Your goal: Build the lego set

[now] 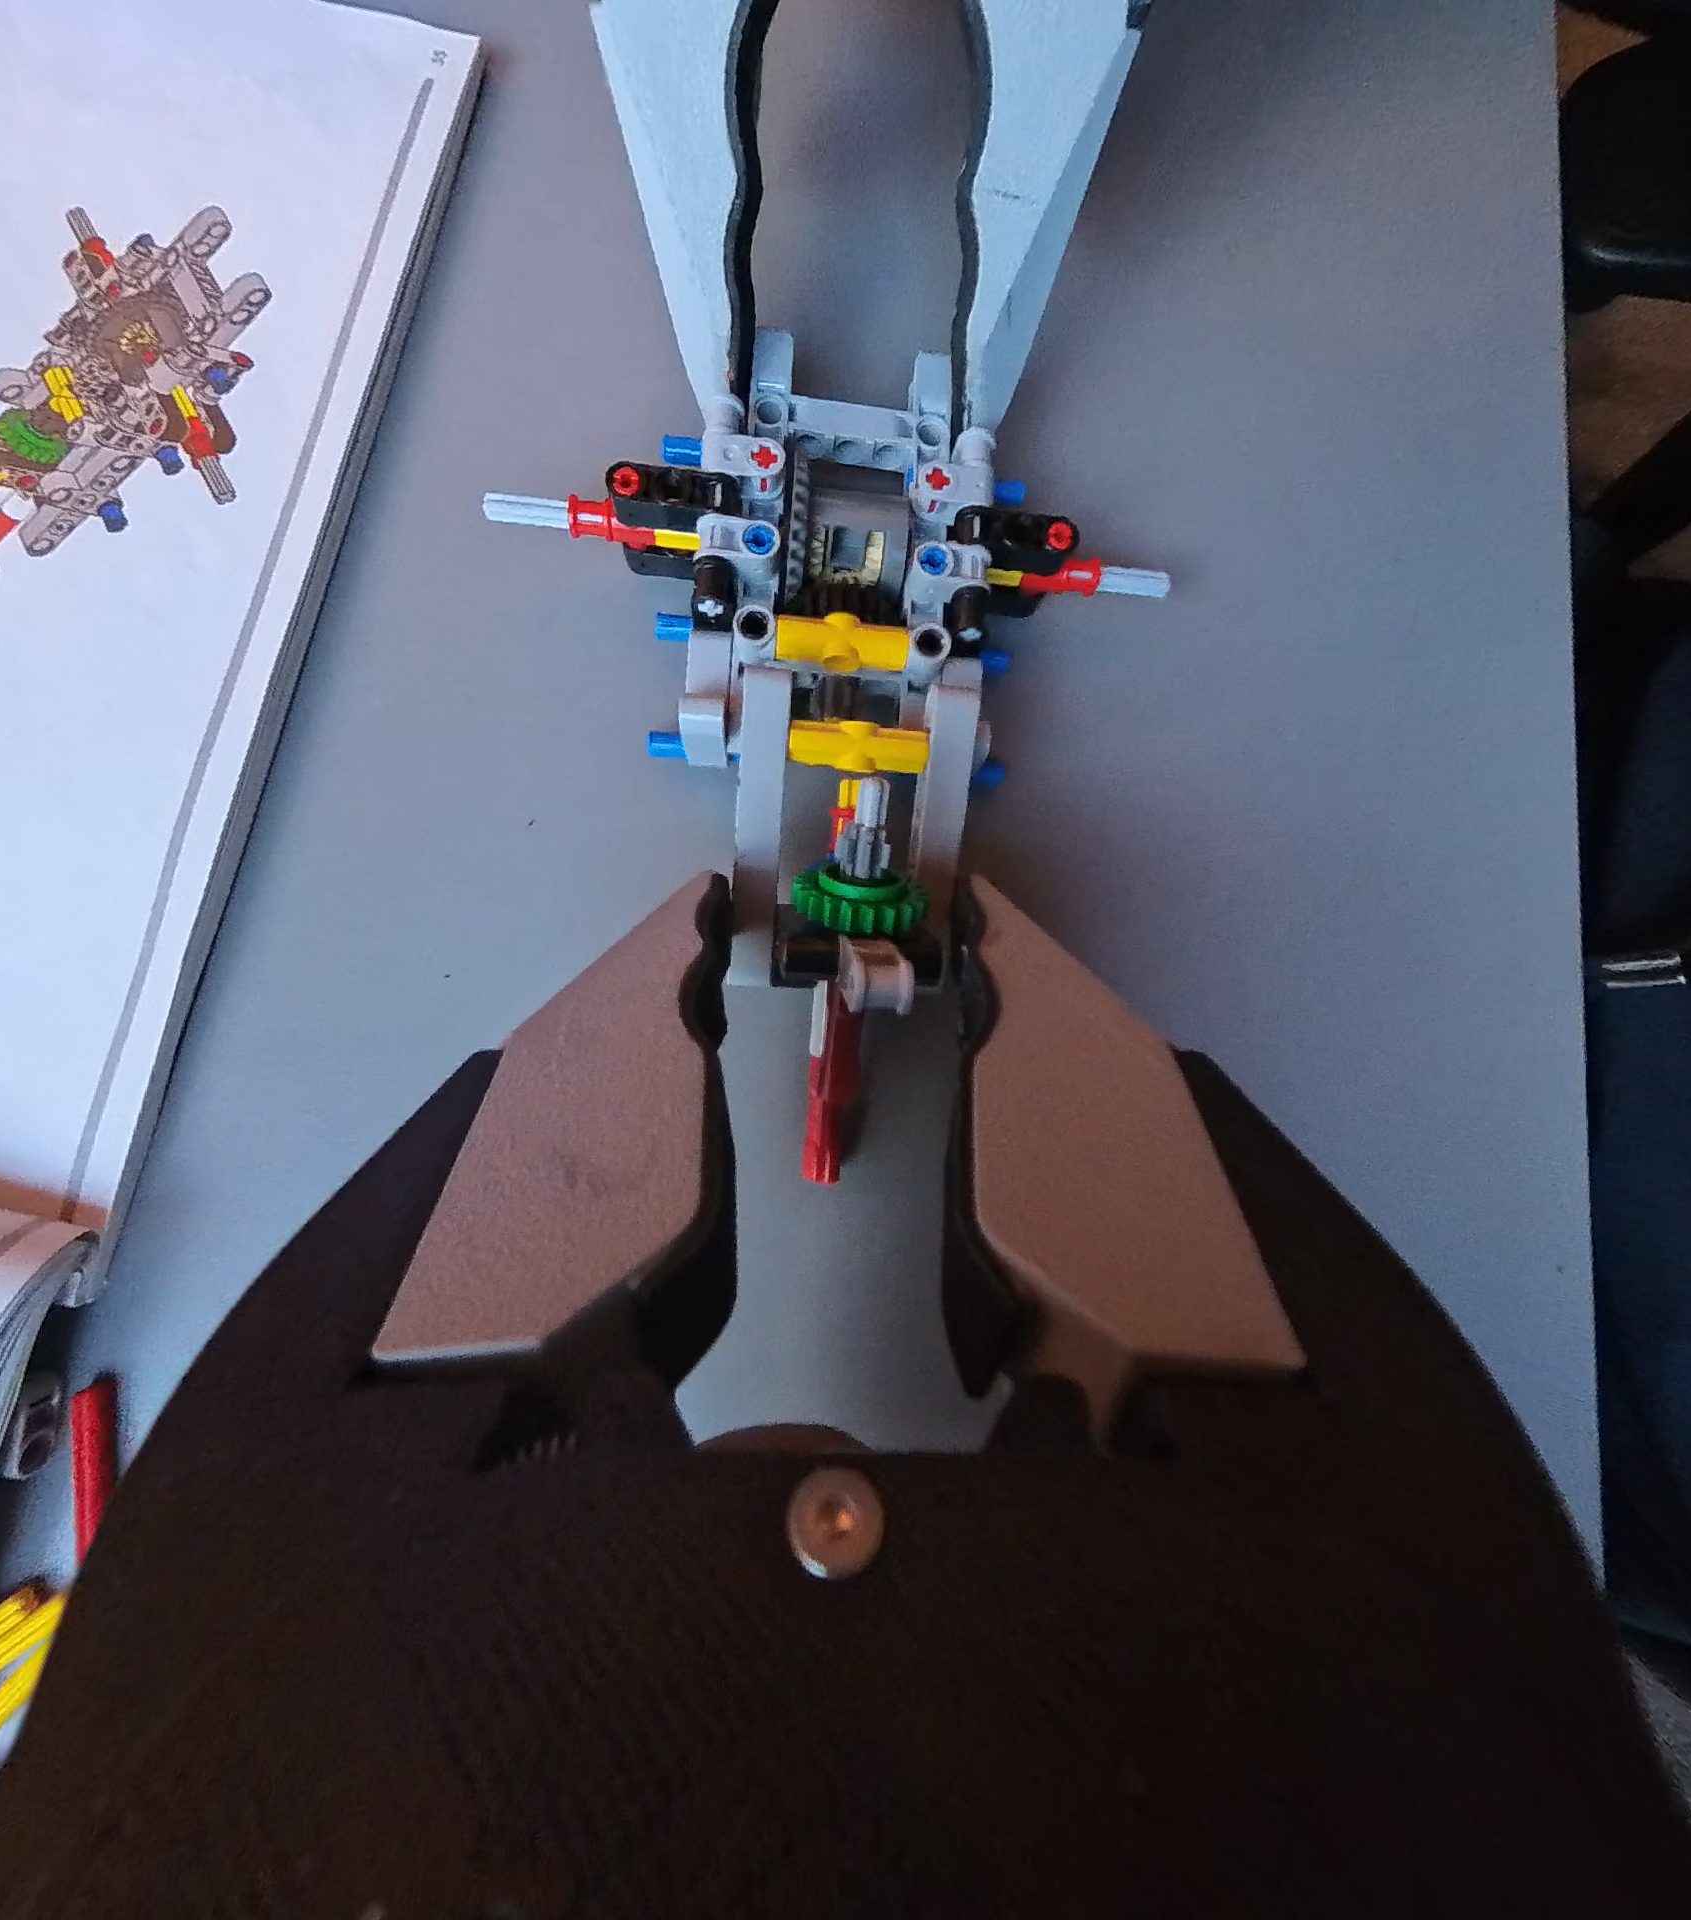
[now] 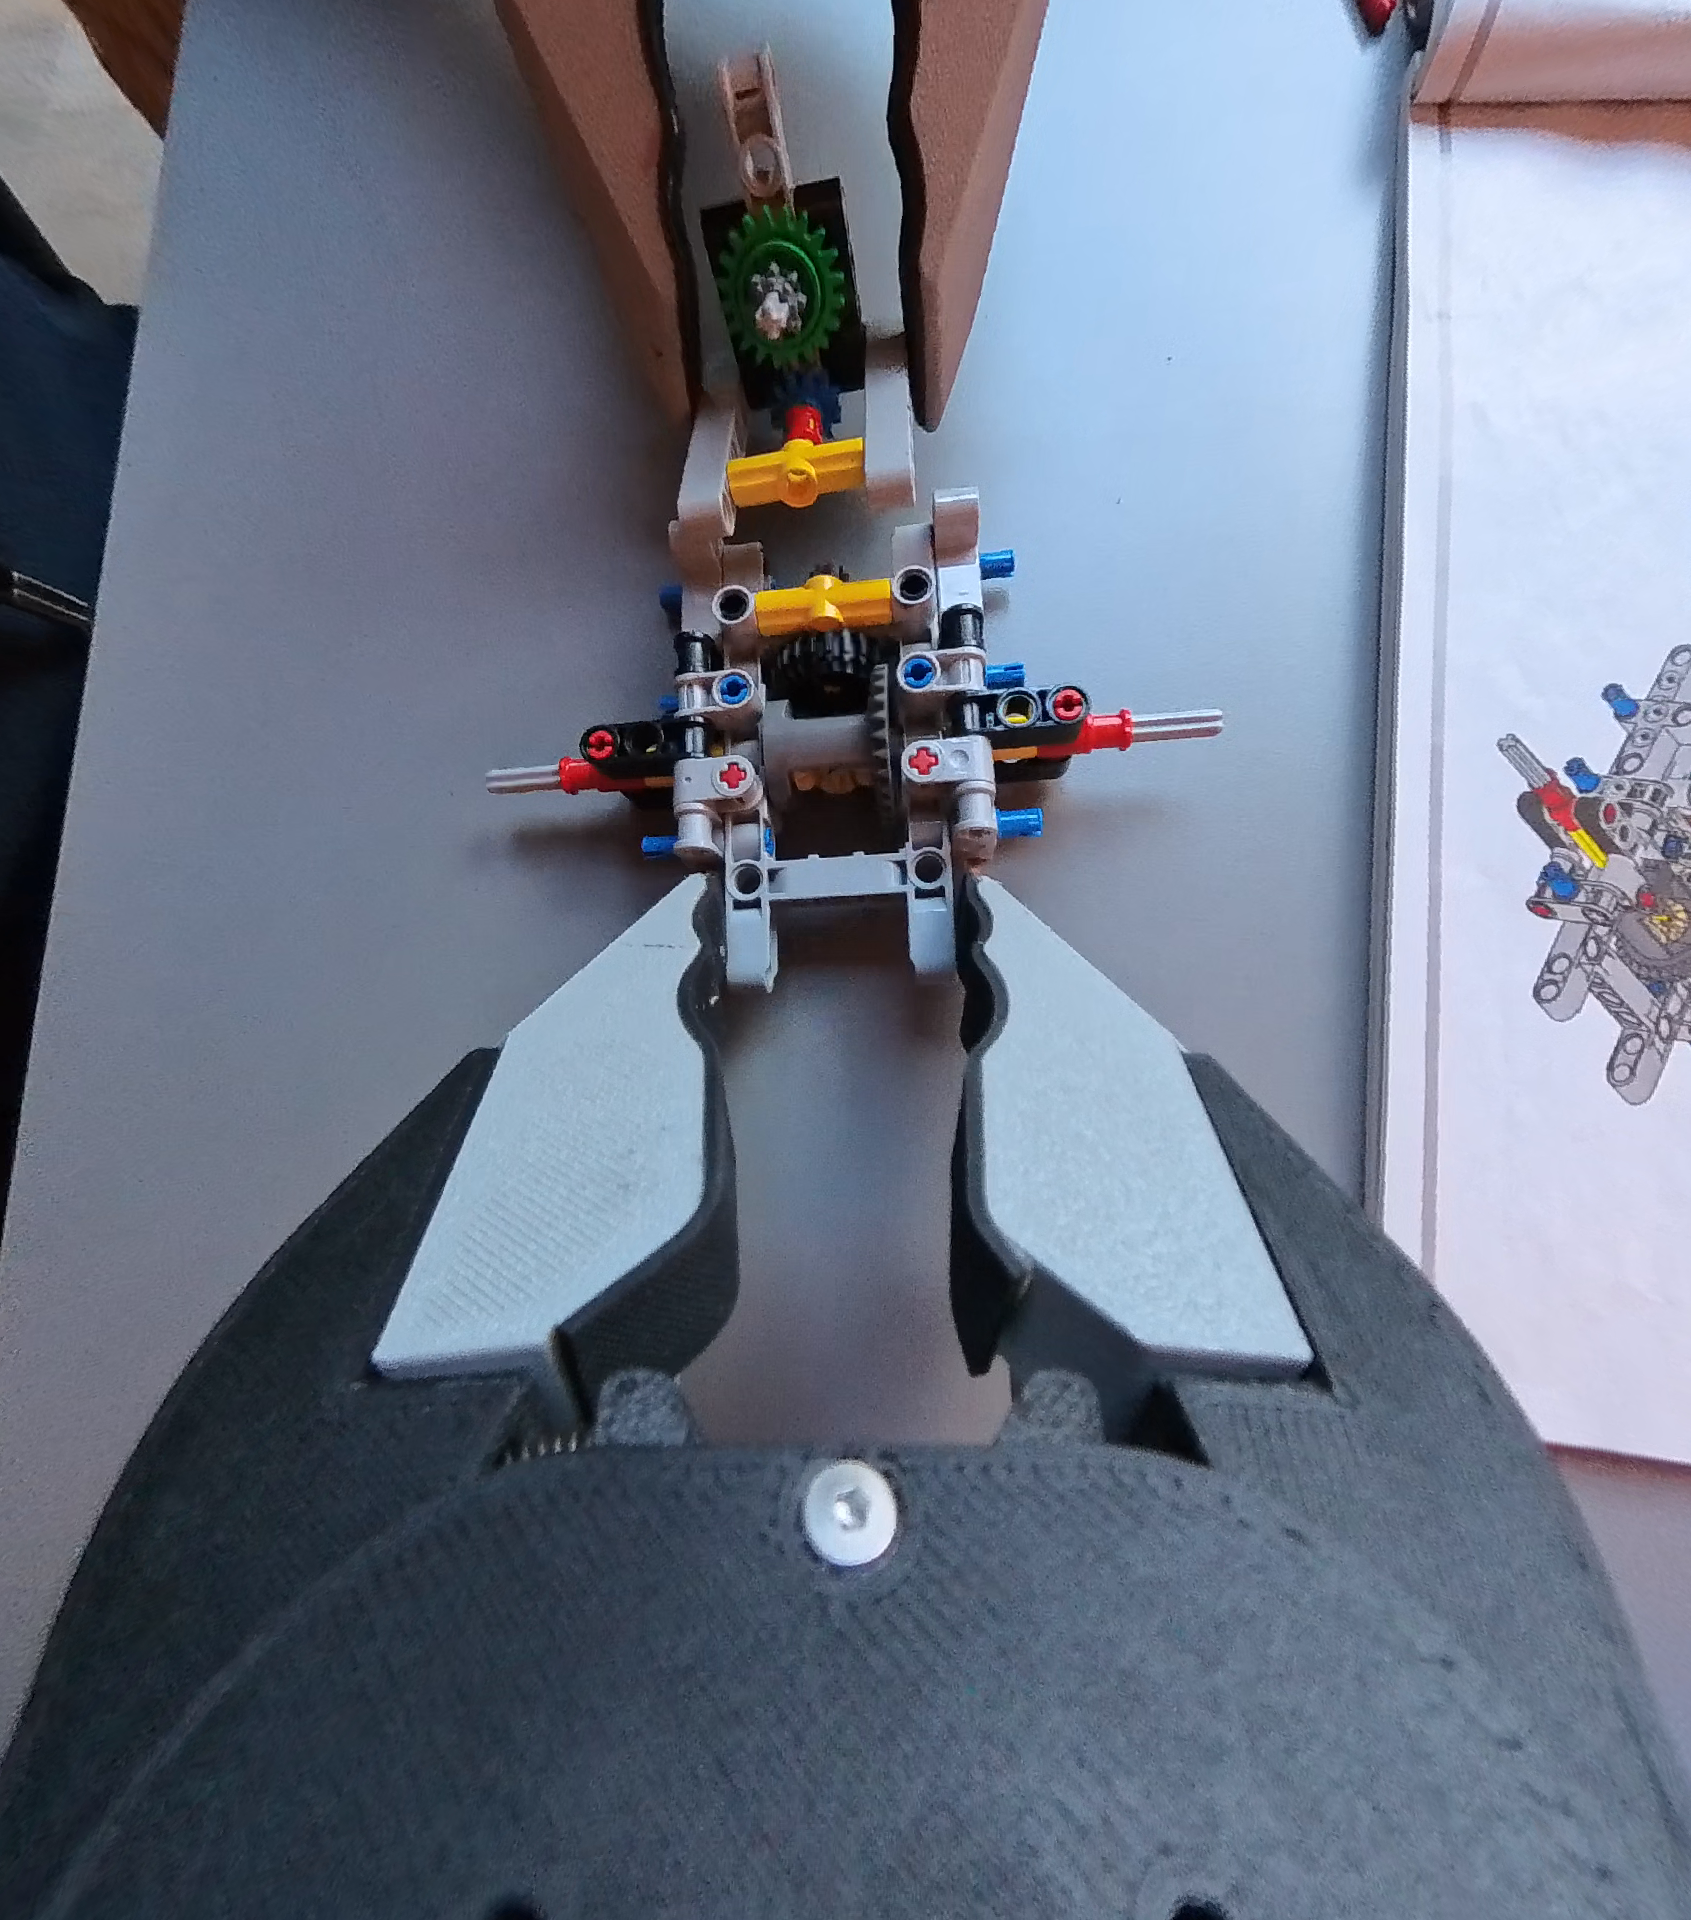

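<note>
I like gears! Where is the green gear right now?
The green gear sits at one end of the grey brick model, between the fingertips of the left gripper, just below a yellow cross piece; the right gripper grips the opposite end.

Grey brick-built gear assembly (image 1: 841,623) flat on table (image 1: 1288,831), clamped both ends.

Soft, even daylight falls on the grey table (image 1: 1236,935), shadows stay faint, wide-angle distortion bends the edges, and the near foreground and corners look blurred.
</note>
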Available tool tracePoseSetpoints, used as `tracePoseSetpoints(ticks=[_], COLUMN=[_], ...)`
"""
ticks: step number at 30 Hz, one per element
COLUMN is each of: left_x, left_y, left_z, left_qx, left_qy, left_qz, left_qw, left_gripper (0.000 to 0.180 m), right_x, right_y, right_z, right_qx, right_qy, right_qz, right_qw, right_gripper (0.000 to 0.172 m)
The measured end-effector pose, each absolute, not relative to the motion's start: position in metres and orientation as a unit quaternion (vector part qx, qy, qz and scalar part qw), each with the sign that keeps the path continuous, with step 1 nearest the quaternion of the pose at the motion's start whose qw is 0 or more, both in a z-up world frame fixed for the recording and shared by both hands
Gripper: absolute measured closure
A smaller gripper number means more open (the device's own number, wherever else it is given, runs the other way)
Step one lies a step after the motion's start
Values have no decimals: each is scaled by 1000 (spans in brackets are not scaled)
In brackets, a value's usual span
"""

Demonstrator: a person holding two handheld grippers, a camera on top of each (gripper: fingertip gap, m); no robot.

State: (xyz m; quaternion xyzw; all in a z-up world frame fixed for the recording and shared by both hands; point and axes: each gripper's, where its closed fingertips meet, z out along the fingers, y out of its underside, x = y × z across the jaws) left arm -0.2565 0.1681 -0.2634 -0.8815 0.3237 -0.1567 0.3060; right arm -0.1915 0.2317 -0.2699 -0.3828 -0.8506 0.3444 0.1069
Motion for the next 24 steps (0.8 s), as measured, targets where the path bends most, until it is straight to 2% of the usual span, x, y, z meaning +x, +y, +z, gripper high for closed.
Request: tracePoseSetpoints(ticks=[5,11,15,19,24], left_x=[-258,-258,-257,-255,-252], left_y=[168,169,169,169,171], left_z=[-264,-264,-264,-263,-253], left_qx=[-881,-882,-883,-882,-869], left_qy=[322,321,319,318,321], left_qz=[-159,-158,-159,-165,-176], left_qw=[309,307,305,306,333], left_gripper=[141,141,141,141,141], right_x=[-195,-214,-227,-234,-228], right_y=[245,213,188,188,189], right_z=[-248,-193,-214,-248,-251], right_qx=[-383,-357,-342,-346,-350], right_qy=[-836,-775,-809,-843,-843], right_qz=[357,483,429,350,363], right_qw=[162,197,209,216,188], right_gripper=[129,127,123,129,133])
